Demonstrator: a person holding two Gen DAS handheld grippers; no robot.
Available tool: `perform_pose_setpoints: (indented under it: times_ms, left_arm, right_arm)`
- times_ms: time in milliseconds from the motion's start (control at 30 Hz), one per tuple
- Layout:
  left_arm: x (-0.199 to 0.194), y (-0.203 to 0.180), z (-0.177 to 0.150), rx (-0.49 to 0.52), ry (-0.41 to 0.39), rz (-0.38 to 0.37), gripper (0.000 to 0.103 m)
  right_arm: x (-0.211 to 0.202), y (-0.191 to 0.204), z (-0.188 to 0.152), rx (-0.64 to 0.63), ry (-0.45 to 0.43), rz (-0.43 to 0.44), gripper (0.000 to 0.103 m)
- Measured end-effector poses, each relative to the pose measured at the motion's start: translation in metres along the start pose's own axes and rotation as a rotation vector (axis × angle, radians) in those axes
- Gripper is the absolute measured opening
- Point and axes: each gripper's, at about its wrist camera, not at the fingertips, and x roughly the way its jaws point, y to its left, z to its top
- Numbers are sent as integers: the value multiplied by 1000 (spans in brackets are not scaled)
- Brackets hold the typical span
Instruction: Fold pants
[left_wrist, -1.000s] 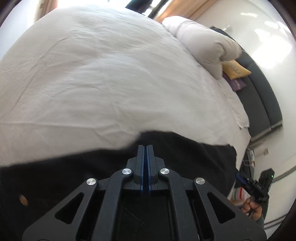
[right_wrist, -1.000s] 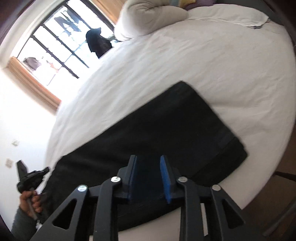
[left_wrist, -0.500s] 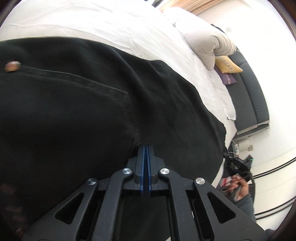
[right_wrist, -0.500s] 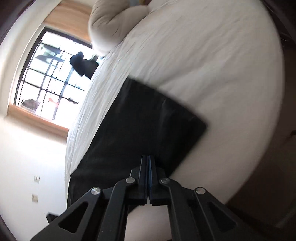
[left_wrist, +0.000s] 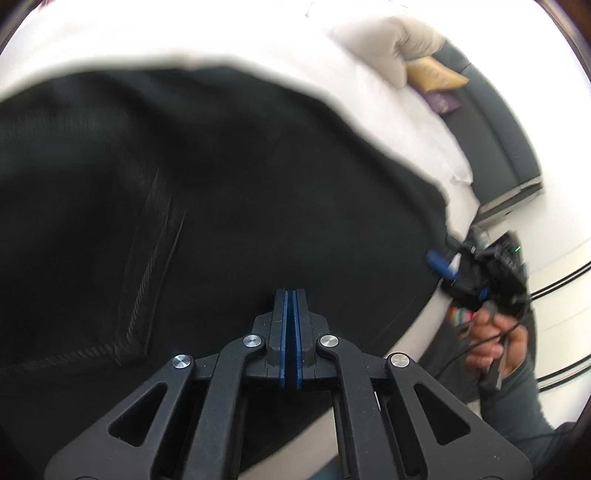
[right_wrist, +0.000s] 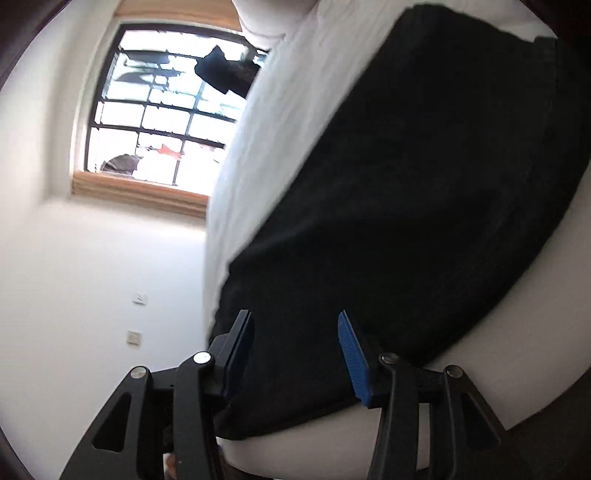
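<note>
The black pants (left_wrist: 258, 177) lie folded on the white bed (left_wrist: 399, 110), filling most of the left wrist view, and show in the right wrist view (right_wrist: 424, 177). My left gripper (left_wrist: 290, 295) is shut, its blue pads together low over the pants near the bed's front edge; I cannot tell whether cloth is pinched. My right gripper (right_wrist: 293, 325) is open, its jaws spread wide over the near end of the pants. It also shows in the left wrist view (left_wrist: 443, 264) at the pants' right end, held by a hand (left_wrist: 495, 343).
White pillows (left_wrist: 391, 48), a yellow cushion (left_wrist: 432, 74) and a dark headboard (left_wrist: 495, 136) lie beyond the pants. In the right wrist view a window (right_wrist: 162, 110) and white wall (right_wrist: 92, 277) stand to the left of the bed edge (right_wrist: 517, 350).
My right gripper was open a second ago, shut half a second ago, and is now wide open, closer to the pants. My left gripper stayed shut and dropped low over the pants.
</note>
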Motion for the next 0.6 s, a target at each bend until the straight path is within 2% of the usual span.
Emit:
perform_pose_setpoints:
  times_ms: [67, 100, 167, 233, 267, 333, 400, 433, 500, 600]
  left_arm:
    - [1, 2, -1, -15, -14, -27, 2]
    - [-10, 10, -2, -15, -11, -28, 2]
    - [-9, 4, 0, -11, -14, -10, 2]
    - [-9, 4, -4, -10, -22, -3, 2]
    - [-11, 5, -4, -10, -23, -1, 2]
    - [-5, 1, -5, -15, -21, 3, 2]
    - [-5, -2, -6, -17, -22, 4, 2]
    - [-14, 11, -2, -19, -21, 5, 2]
    - [-14, 12, -1, -28, -18, -2, 2]
    - [-20, 20, 0, -40, -18, -9, 2]
  right_arm:
    - [-15, -14, 1, 27, -27, 13, 29]
    - [-33, -22, 3, 49, -78, -10, 29]
    - [-79, -37, 9, 79, -221, -114, 31]
    - [-125, -53, 14, 134, -350, -146, 44]
    - [-144, -60, 17, 157, -398, -146, 54]
    - [-167, -70, 23, 195, -461, -182, 59]
    - [-176, -86, 26, 240, -464, -171, 59]
    - [-171, -91, 29, 263, -456, -169, 59]
    - [-152, -98, 37, 311, -436, -158, 59]
    - [-128, -93, 28, 348, -437, -110, 59]
